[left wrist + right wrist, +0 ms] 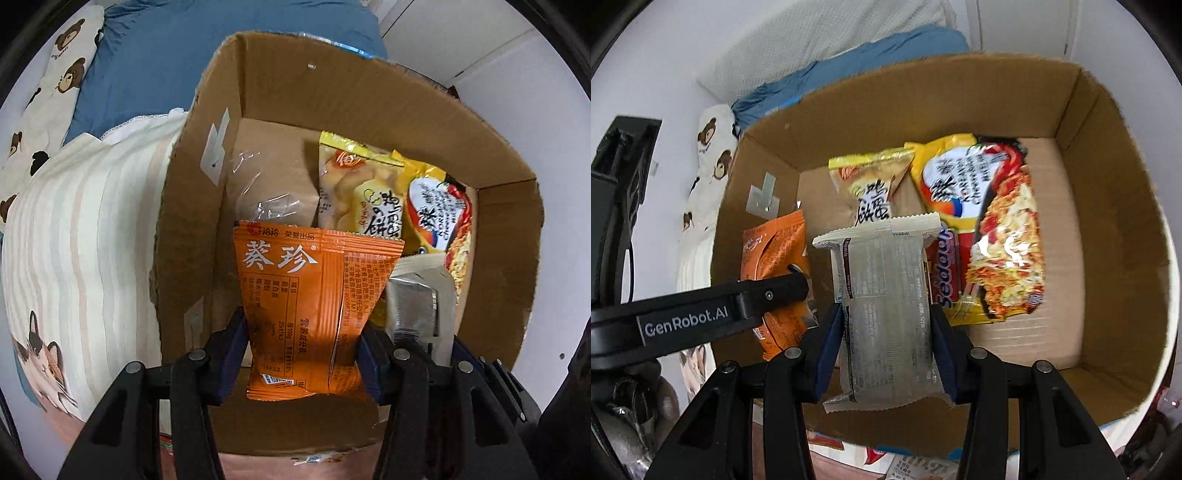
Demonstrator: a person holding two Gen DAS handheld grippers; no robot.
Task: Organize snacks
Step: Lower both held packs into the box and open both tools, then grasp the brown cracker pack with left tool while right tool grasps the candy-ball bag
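Tools over box [1108, 229] | left [301, 354] grips orange packet [314, 295] | right [886, 354] grips white packet [886, 295]

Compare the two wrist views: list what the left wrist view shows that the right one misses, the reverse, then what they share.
Only the left wrist view shows the striped cat-print blanket beside the cardboard box and crumpled clear plastic on the box floor.

Only the right wrist view shows a red Seapop packet and bare floor along the box's right side.

Both show the left claw shut on the orange seed packet, the right claw shut on the silver-white packet, the yellow biscuit bag, the noodle pack and the bear-print pillow.
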